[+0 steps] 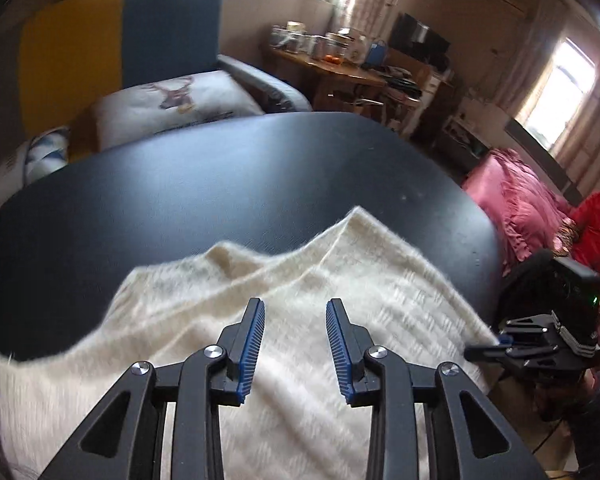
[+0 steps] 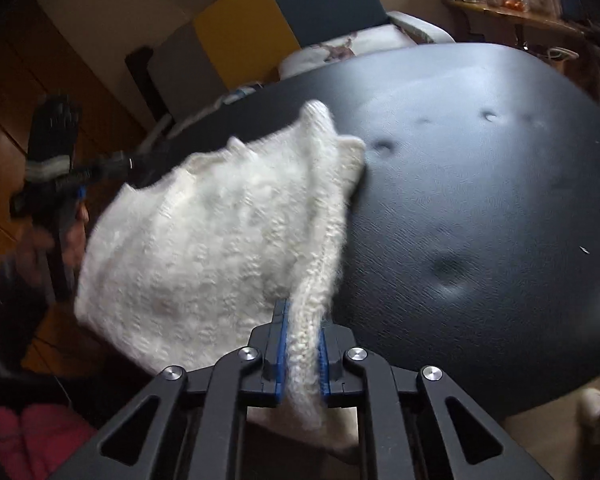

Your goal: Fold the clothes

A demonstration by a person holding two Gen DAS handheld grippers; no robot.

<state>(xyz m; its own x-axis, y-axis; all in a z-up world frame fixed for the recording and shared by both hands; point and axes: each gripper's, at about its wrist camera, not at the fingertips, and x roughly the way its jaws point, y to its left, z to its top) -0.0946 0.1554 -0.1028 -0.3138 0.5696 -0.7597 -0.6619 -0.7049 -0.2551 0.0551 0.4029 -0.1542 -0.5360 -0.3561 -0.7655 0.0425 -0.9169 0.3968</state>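
A fluffy cream knitted sweater [image 1: 300, 280] lies on the near part of a black table [image 1: 220, 168]. My left gripper [image 1: 295, 312] hovers open just above the knit, blue pads apart, nothing between them. In the right wrist view the same sweater [image 2: 204, 240] hangs lifted off the table's left edge [image 2: 480, 200], and my right gripper [image 2: 302, 320] is shut on its thick ribbed edge. The right gripper also shows at the sweater's right border in the left wrist view [image 1: 488, 346]. The left gripper appears blurred at far left in the right wrist view [image 2: 76, 184].
A yellow and blue armchair [image 1: 140, 28] with a deer-print cushion [image 1: 172, 104] stands behind the table. A cluttered wooden desk [image 1: 340, 68] is at the back. Pink bedding [image 1: 512, 196] and a person in red [image 1: 596, 232] are to the right.
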